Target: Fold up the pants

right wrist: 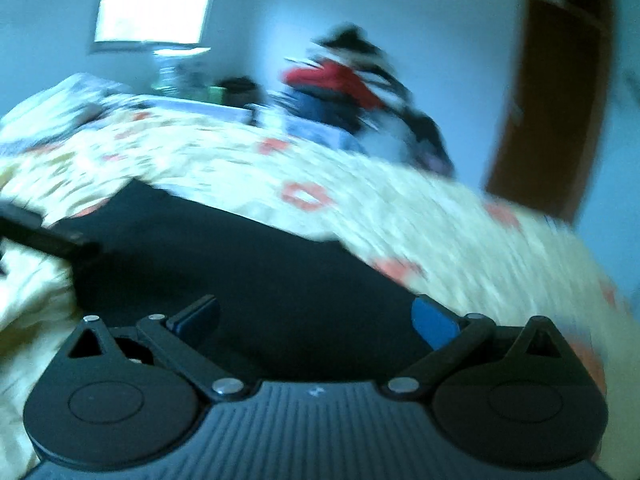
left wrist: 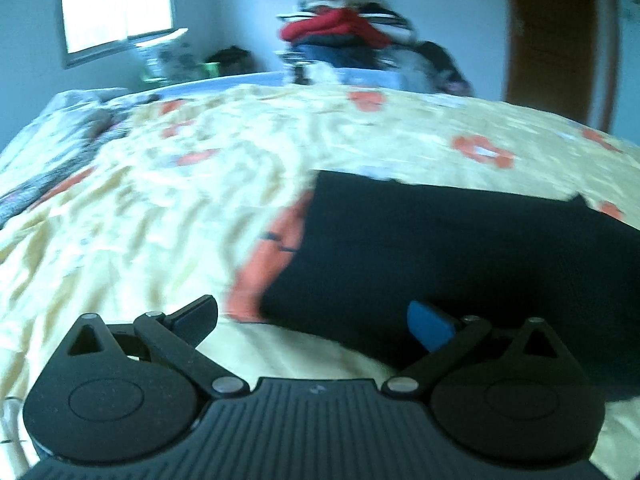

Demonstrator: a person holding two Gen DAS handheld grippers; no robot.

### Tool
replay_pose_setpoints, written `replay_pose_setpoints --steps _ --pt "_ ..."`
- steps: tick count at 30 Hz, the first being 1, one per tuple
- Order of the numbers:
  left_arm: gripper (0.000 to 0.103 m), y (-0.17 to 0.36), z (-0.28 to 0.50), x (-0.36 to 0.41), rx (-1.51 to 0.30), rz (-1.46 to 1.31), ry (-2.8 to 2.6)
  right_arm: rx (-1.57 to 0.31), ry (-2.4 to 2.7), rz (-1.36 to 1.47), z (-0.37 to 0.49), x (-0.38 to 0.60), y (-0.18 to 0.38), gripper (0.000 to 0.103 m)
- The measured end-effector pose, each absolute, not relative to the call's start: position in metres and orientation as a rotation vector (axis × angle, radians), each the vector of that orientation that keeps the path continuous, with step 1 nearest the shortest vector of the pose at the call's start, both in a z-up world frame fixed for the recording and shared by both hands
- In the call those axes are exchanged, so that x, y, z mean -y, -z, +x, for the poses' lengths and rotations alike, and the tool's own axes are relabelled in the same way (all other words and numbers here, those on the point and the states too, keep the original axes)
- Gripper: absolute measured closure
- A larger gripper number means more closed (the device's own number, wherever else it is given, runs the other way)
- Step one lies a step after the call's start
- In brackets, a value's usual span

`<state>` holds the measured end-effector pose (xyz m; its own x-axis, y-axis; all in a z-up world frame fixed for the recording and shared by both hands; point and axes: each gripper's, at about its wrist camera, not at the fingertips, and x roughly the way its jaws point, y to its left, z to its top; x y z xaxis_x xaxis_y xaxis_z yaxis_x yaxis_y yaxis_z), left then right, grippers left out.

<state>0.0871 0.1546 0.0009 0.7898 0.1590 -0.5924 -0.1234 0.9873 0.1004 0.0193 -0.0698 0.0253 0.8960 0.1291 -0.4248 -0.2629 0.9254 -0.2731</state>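
The black pants (left wrist: 460, 248) lie flat on the bed (left wrist: 160, 208). The left tool (left wrist: 312, 322) is spread wide at the pants' near left corner, holding nothing. The right tool (right wrist: 316, 320) is spread wide over the pants, holding nothing.

Blurred, bluish daylight from window (left wrist: 116, 4)

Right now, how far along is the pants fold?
Done: the dark pants lie on the bedspread as a compact, roughly rectangular block, so some folding looks finished. In hand: nothing; left gripper and right gripper are both open. Left: possibly a final fold; blur hides the layers.
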Motion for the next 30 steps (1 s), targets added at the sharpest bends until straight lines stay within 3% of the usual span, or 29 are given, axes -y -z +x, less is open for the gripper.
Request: replay_pose_setpoints --steps 11,23,30 --pt "0.000 0.000 0.080 -0.244 -0.664 -0.068 -0.407 -0.338 -0.415 -0.648 0.027 -0.073 -0.012 0.000" --pt "0.000 0.018 0.071 -0.276 -0.696 -0.169 -0.460 -0.259 -0.424 -0.958 0.054 -0.145 0.036 0.001" --pt "0.000 0.019 0.074 -0.274 -0.691 -0.160 -0.455 -0.234 -0.364 -1.014 0.072 -0.160 0.044 0.019"
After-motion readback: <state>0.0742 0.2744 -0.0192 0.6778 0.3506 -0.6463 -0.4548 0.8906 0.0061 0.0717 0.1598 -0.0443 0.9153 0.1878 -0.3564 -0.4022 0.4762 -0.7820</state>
